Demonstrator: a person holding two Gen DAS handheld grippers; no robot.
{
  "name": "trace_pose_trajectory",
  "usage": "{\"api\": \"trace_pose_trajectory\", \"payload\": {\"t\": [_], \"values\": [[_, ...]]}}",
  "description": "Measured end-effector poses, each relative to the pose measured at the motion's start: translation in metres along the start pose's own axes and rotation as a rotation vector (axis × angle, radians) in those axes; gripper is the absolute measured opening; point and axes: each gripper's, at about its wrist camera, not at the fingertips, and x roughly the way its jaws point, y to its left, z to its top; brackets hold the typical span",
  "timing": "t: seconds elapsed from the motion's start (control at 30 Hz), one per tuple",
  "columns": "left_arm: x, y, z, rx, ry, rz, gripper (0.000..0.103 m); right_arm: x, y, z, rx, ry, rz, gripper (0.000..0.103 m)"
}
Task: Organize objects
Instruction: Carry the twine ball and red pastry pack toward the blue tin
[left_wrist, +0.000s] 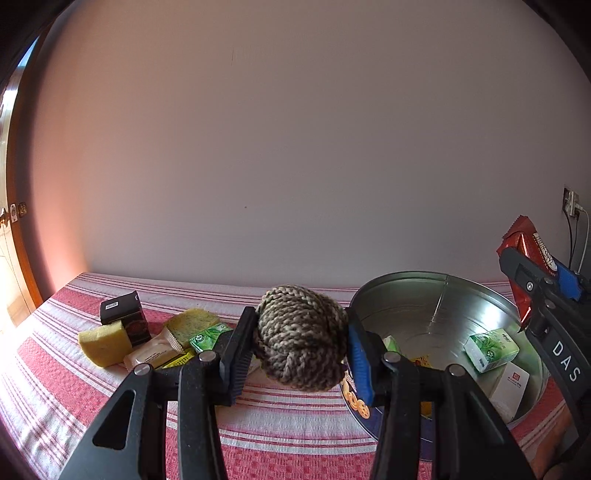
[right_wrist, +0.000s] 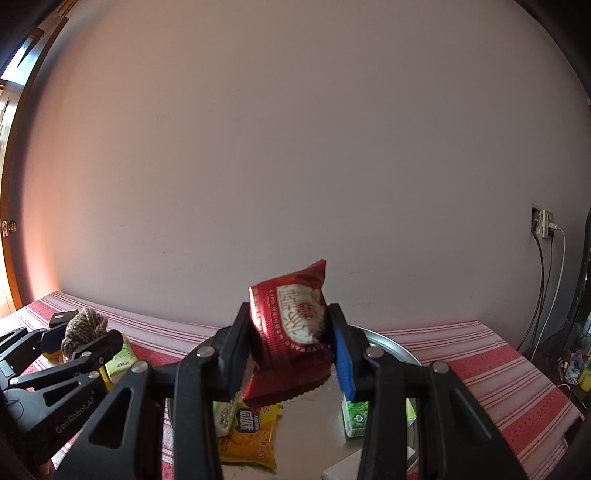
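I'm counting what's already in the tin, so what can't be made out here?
- Left wrist view: the left tool, shut on the grey-brown braided yarn ball, hides the near part of the round metal tin.
- Right wrist view: the right tool and its red foil snack packet cover most of the tin.

1. The left gripper (left_wrist: 301, 345) is made of black plastic. One of its fingers has a black ribbed pad (left_wrist: 240, 354) and the other has a blue pad (left_wrist: 359, 363).
2. Its two fingers are squeezed tight on a round brown and tan ball of braided rope (left_wrist: 301, 338), which is lifted up in the air.
3. The right gripper (right_wrist: 291, 341) is black too, with one black pad (right_wrist: 236, 350) and one blue pad (right_wrist: 343, 363).
4. Its fingers pinch a shiny red snack packet (right_wrist: 291, 332) by both sides and hold it up.
5. The two grippers are side by side, near each other, and both tip down a little.
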Motion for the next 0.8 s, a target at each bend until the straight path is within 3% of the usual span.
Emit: {"api": "trace_pose_trajectory", "payload": {"t": [0.8], "values": [[0.047, -0.064, 0.006, 0.045, 0.042, -0.122, 0.048, 0.019, -0.056, -0.008, 0.003, 0.053, -0.154, 0.04]]}}
